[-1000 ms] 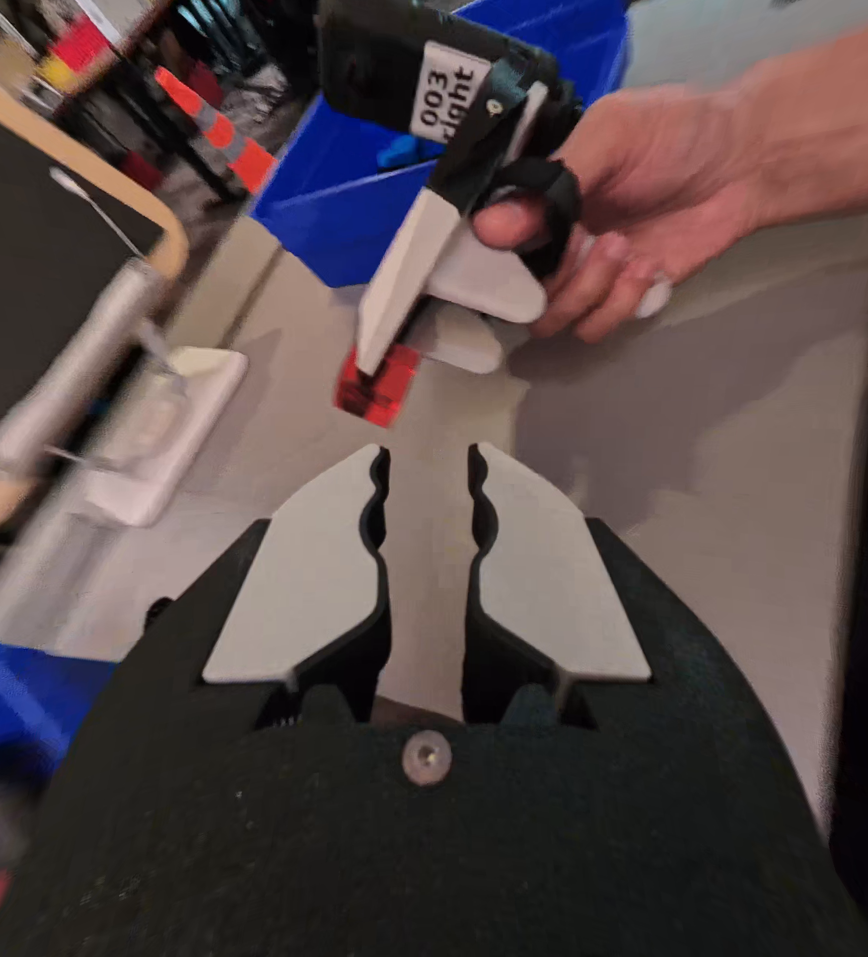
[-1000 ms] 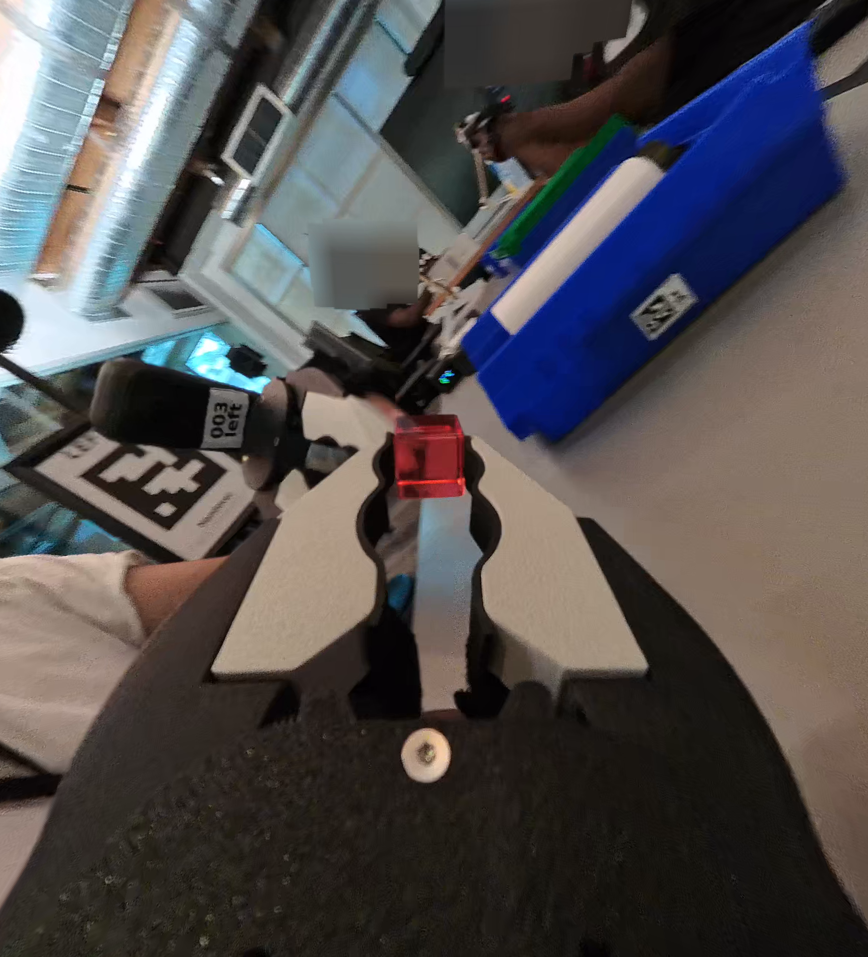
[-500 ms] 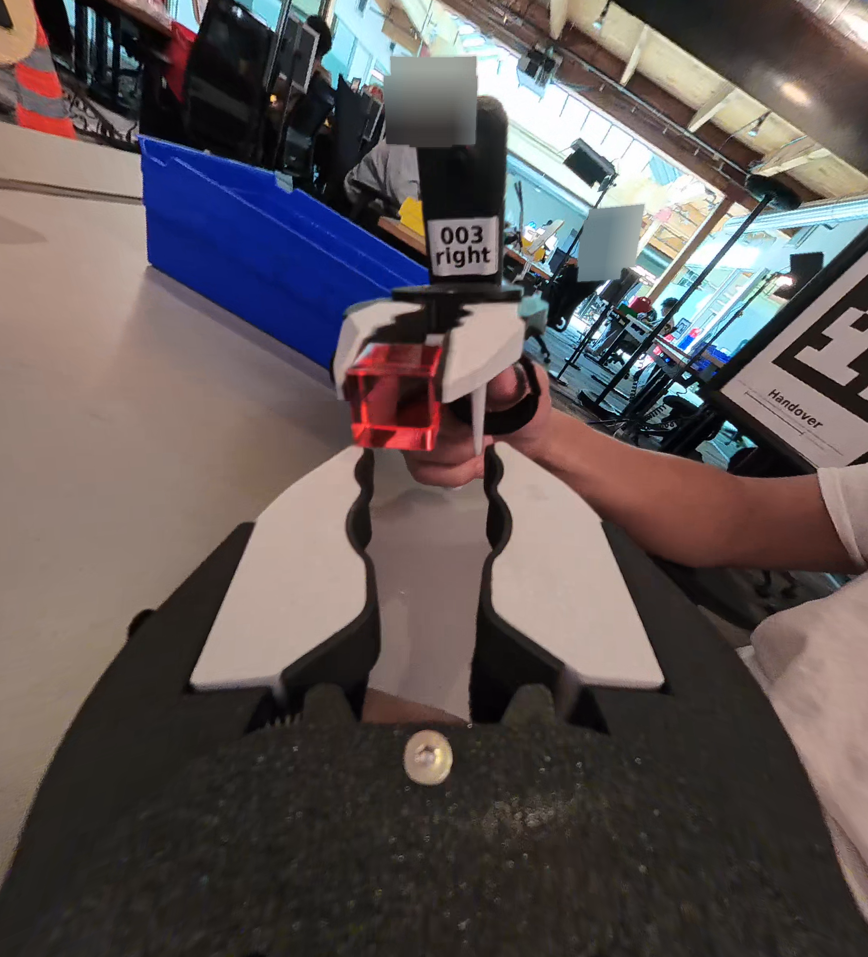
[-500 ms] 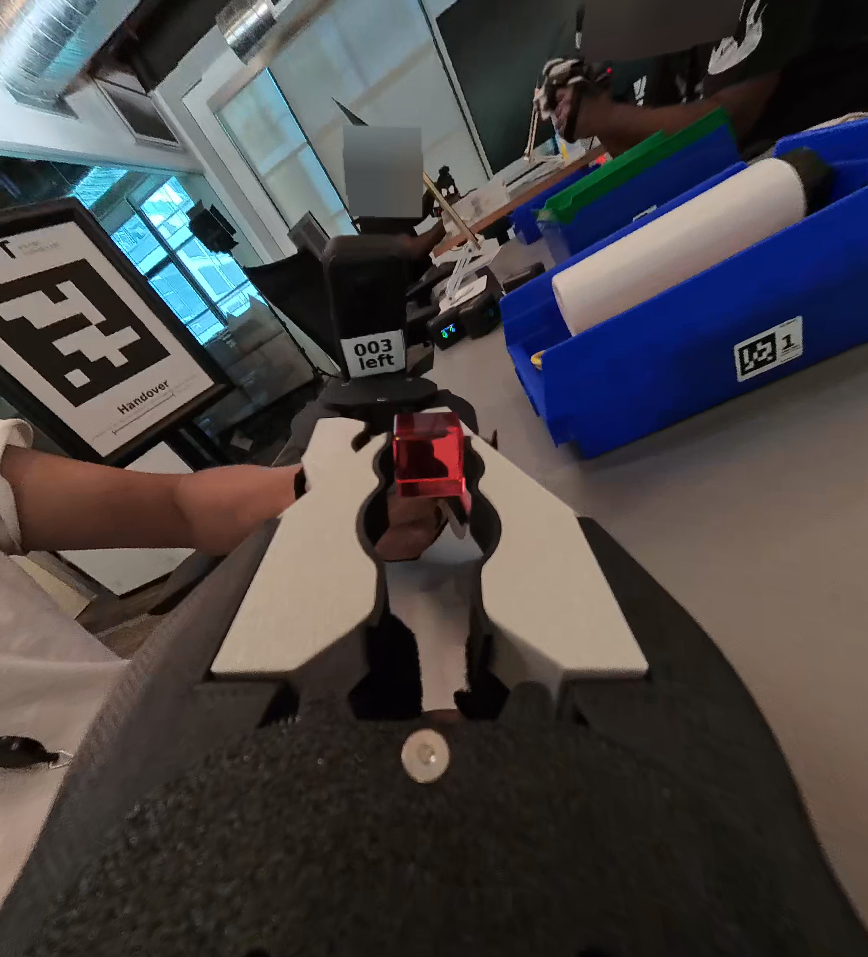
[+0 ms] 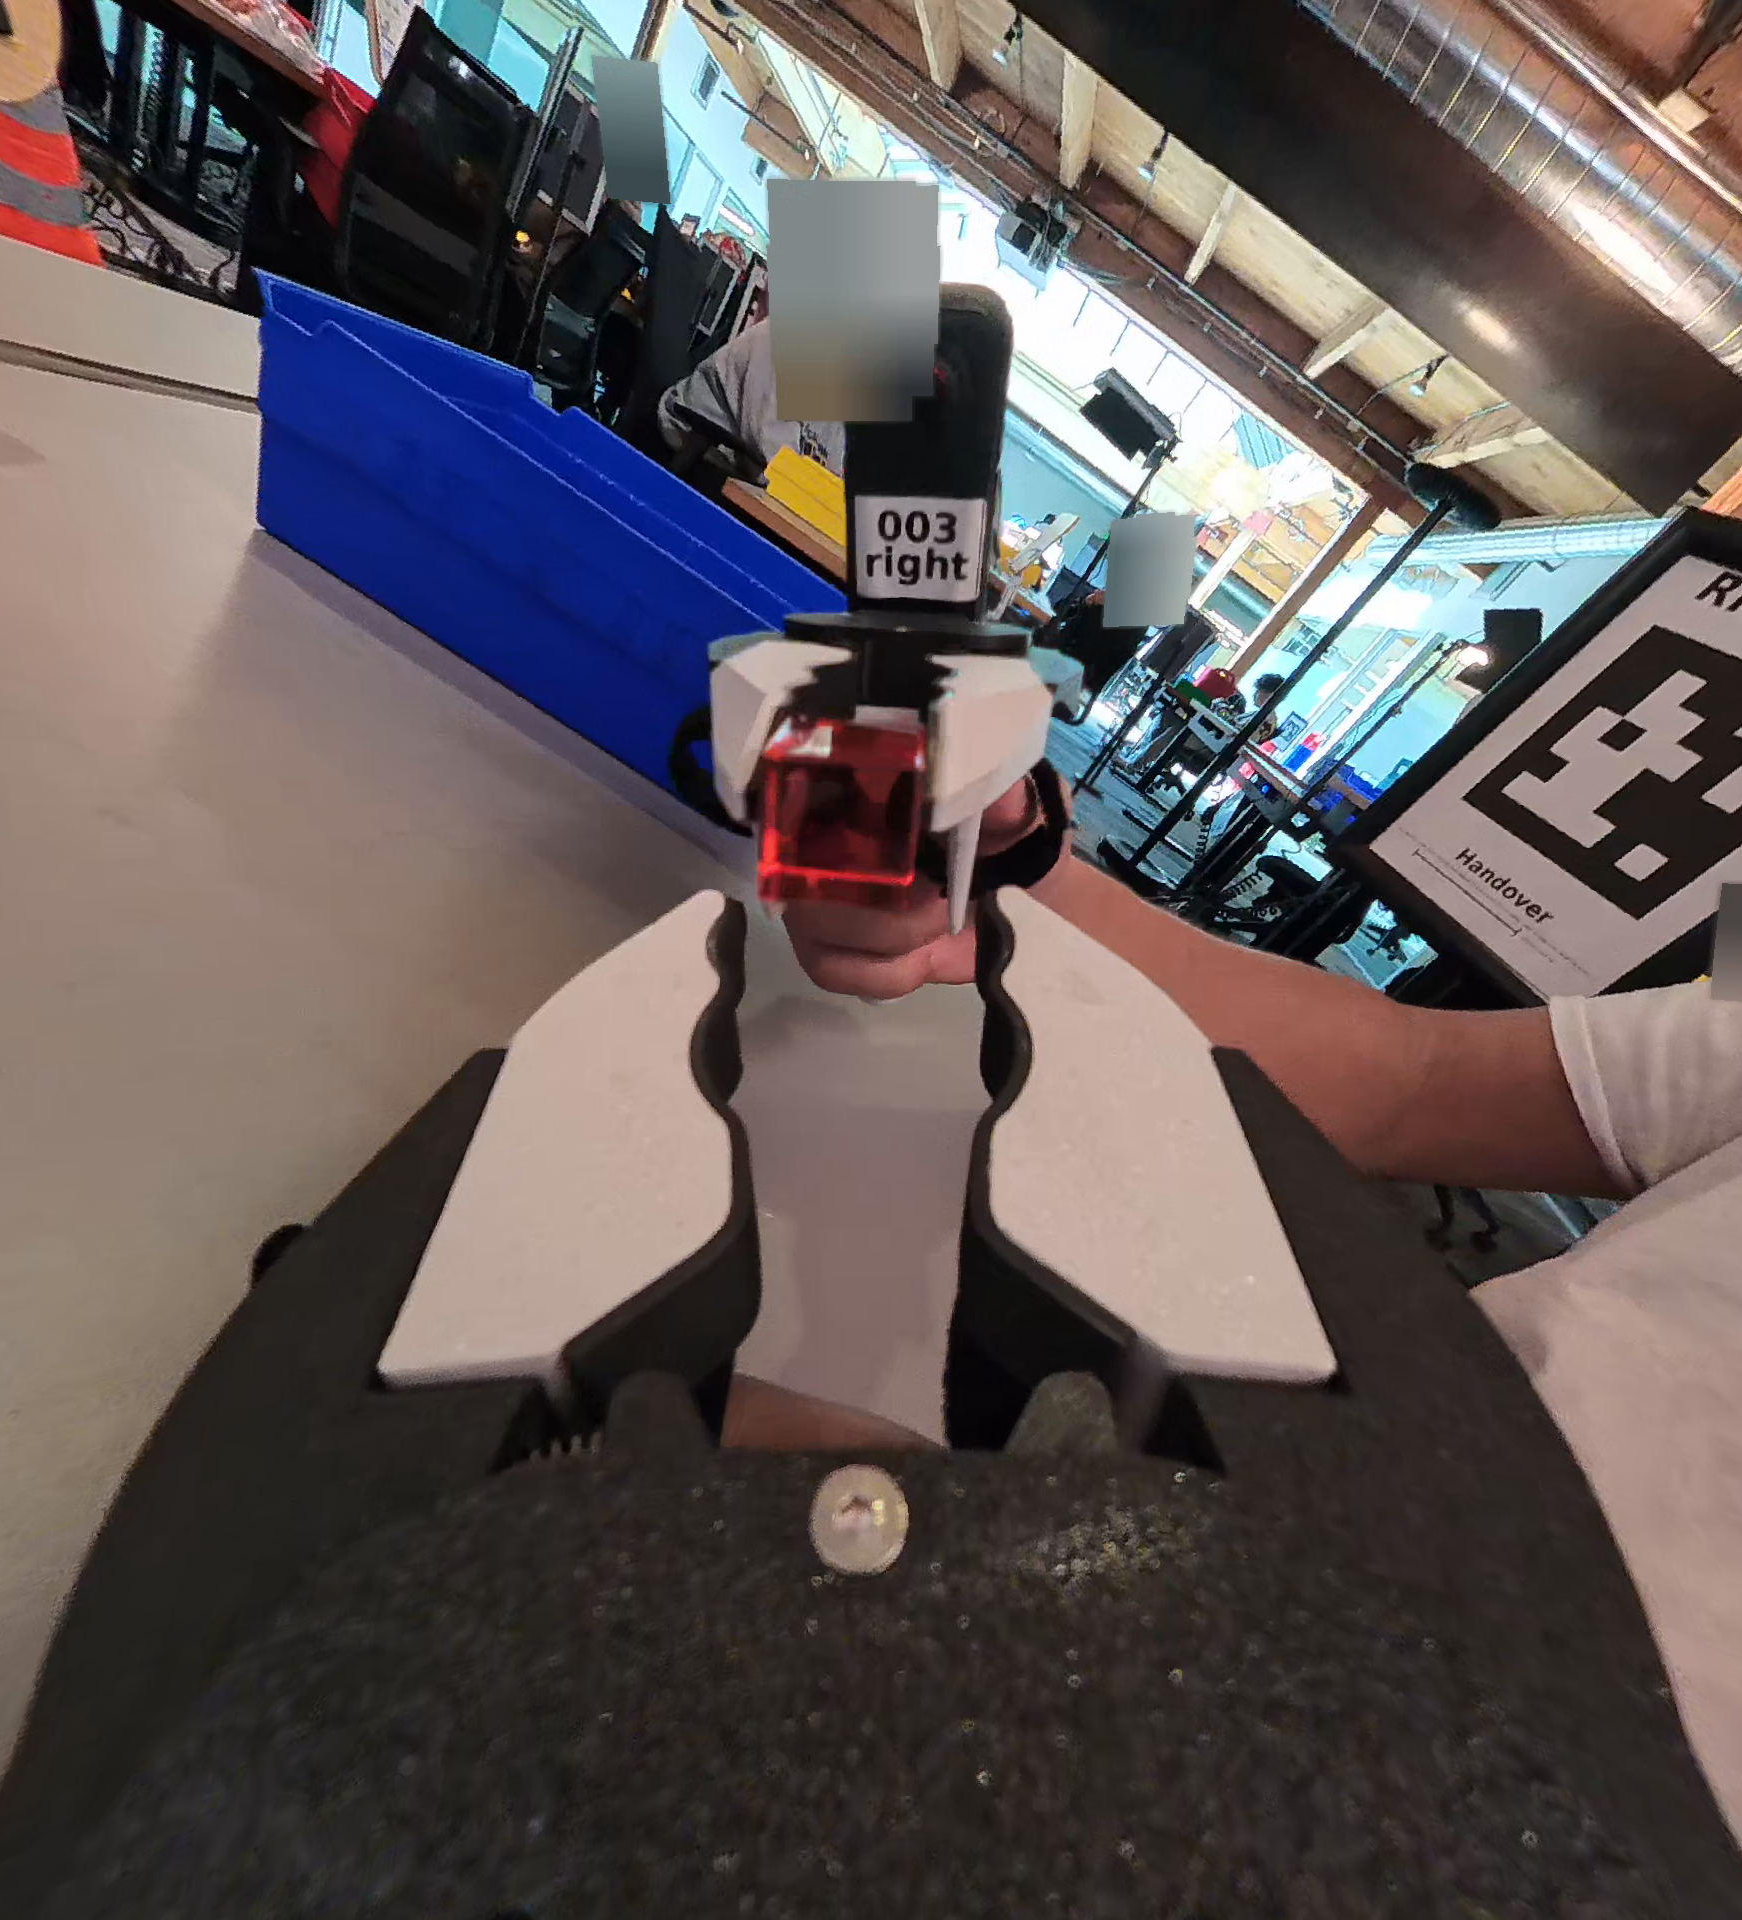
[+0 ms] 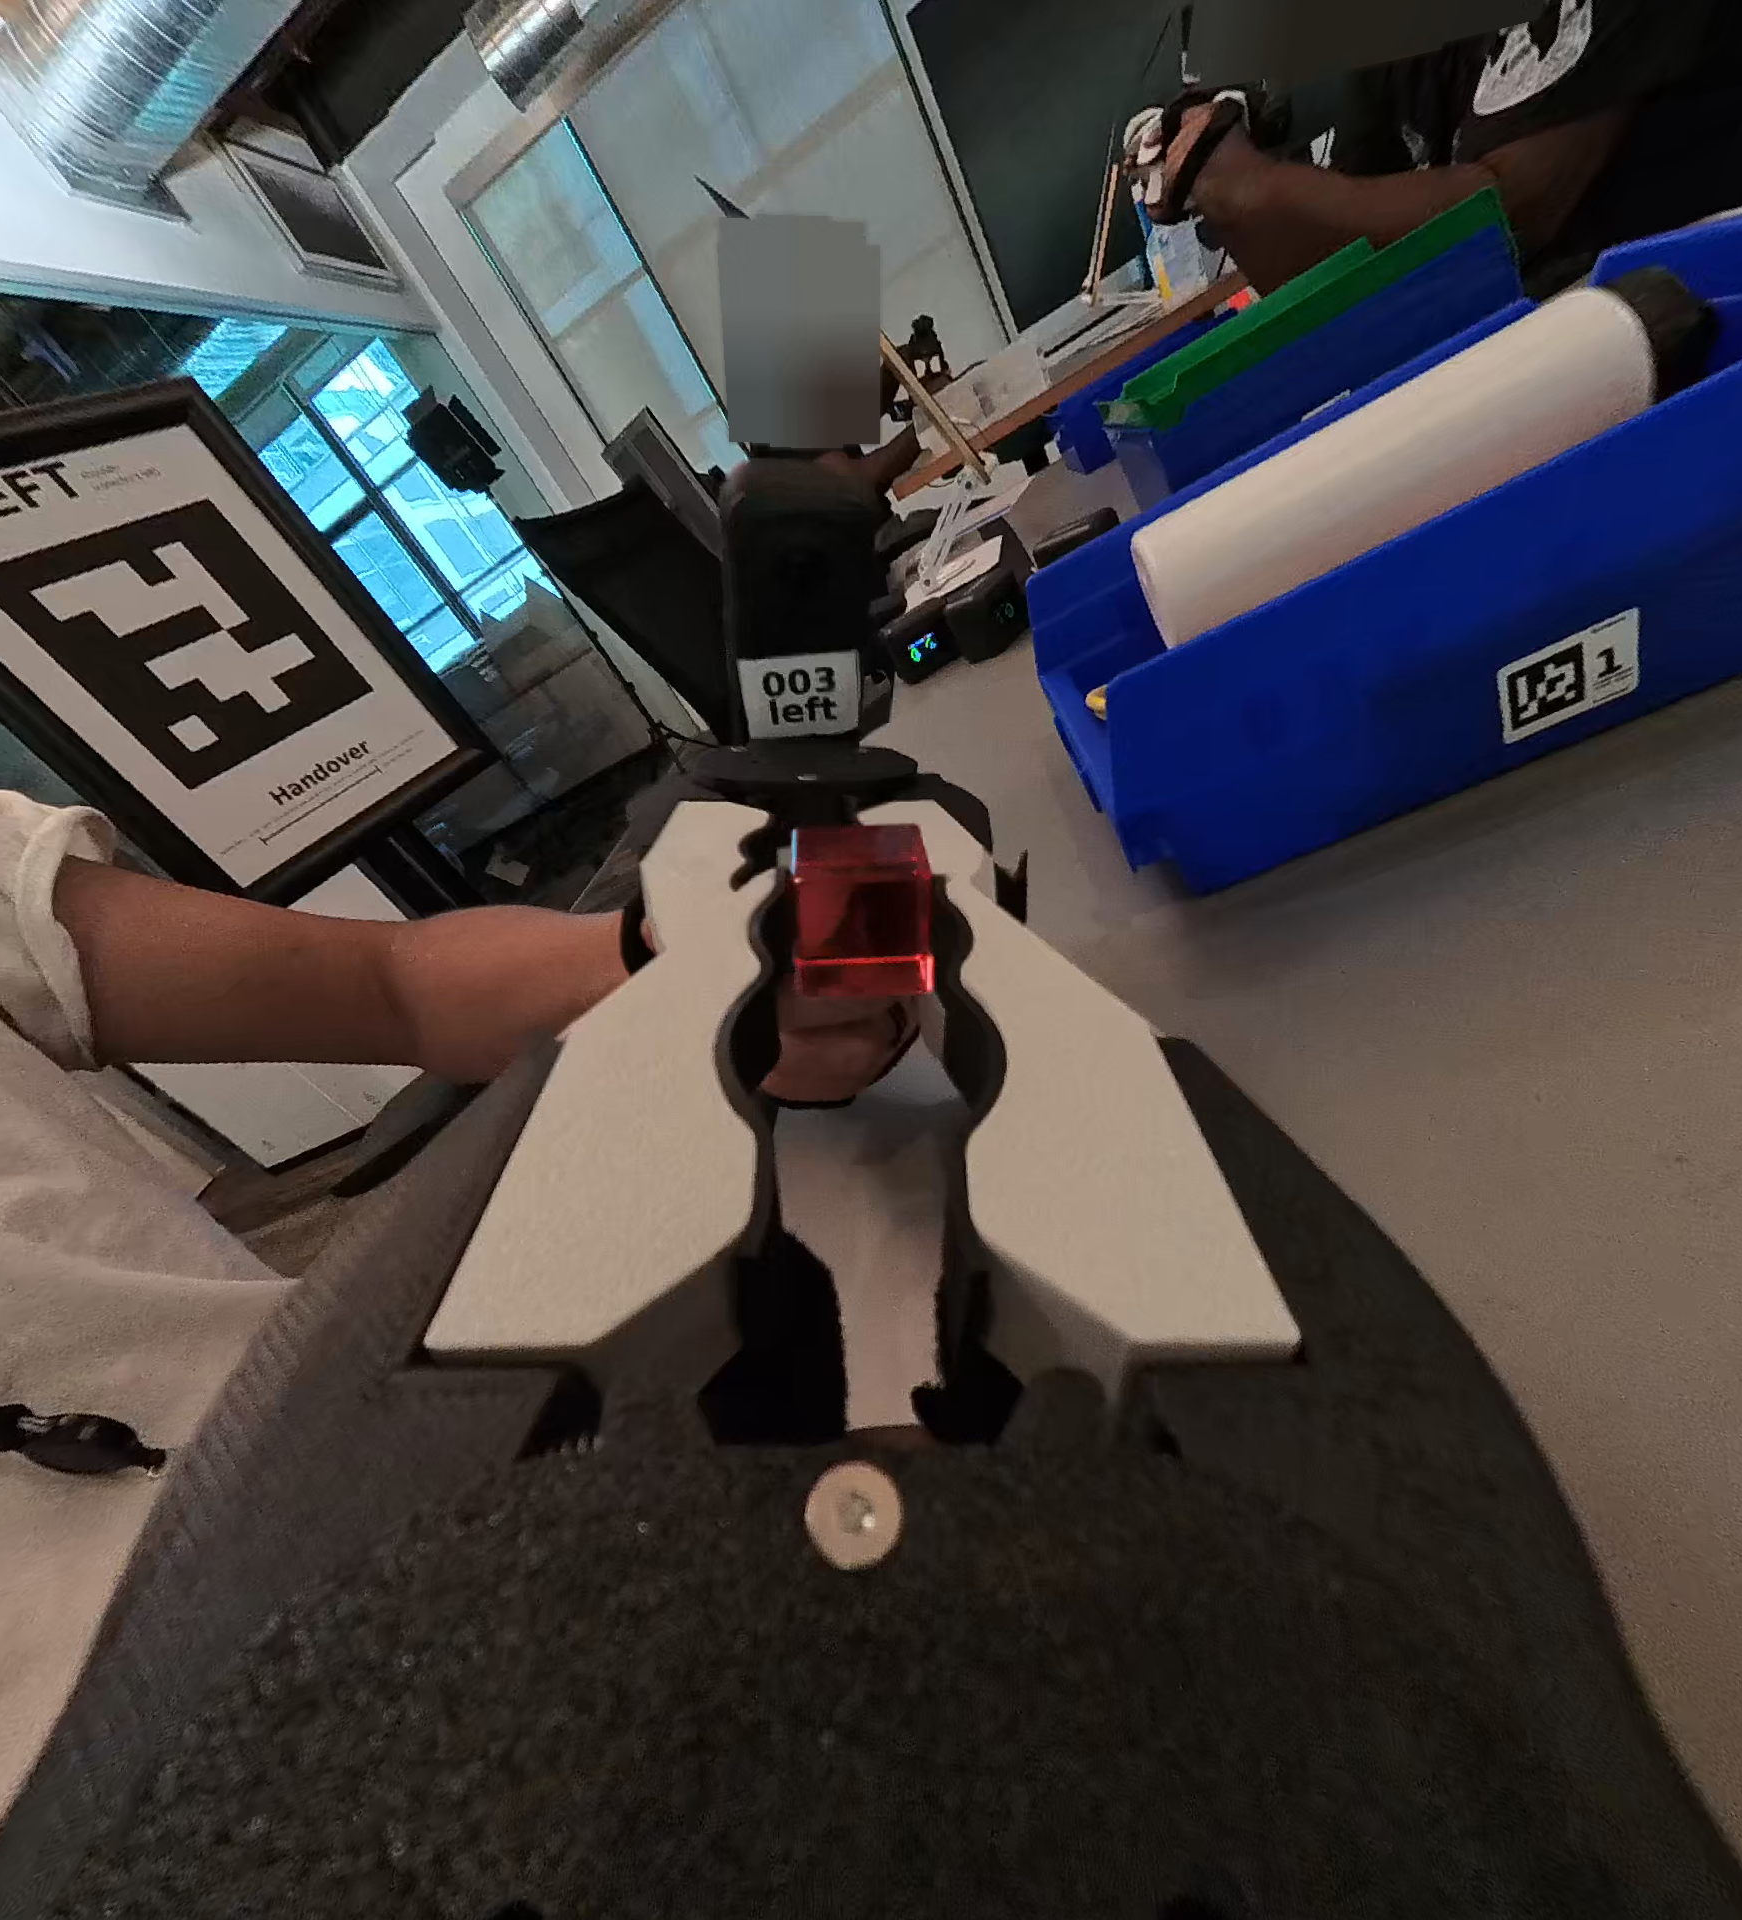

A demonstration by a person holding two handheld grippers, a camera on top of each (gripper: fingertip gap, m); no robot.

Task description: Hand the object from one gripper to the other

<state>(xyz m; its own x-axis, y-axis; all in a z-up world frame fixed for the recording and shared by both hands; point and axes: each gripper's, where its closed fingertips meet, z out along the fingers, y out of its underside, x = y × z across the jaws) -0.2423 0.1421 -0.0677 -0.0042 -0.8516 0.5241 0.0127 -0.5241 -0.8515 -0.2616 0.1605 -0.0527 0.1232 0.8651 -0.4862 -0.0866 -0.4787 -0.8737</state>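
A clear red cube (image 6: 862, 909) is clamped between the white fingertips of my right gripper (image 6: 846, 868), which is shut on it and held above the grey table (image 6: 1469, 1039). In the left wrist view the cube (image 5: 839, 816) sits between the right gripper's white fingers (image 5: 986, 743), facing me. My left gripper (image 5: 856, 925) is open and empty, with its tips just short of and slightly below the cube. The two grippers point at each other. The left gripper's black body (image 6: 794, 582) shows behind the cube, and its fingertips are mostly hidden.
A blue bin (image 5: 493, 551) stands on the table behind the cube. Another blue bin (image 6: 1418, 707) holds a white roll (image 6: 1386, 499). Framed marker boards (image 5: 1625, 769) (image 6: 171, 644) stand off the table's edge. A person's forearms (image 5: 1314, 1070) hold the grippers. Other people are at the back. Both grippers' tips are close together, under 4 cm apart.
Both grippers have swung up from the table to face each other. In the last half second the cube has come a little closer to my open left fingertips.
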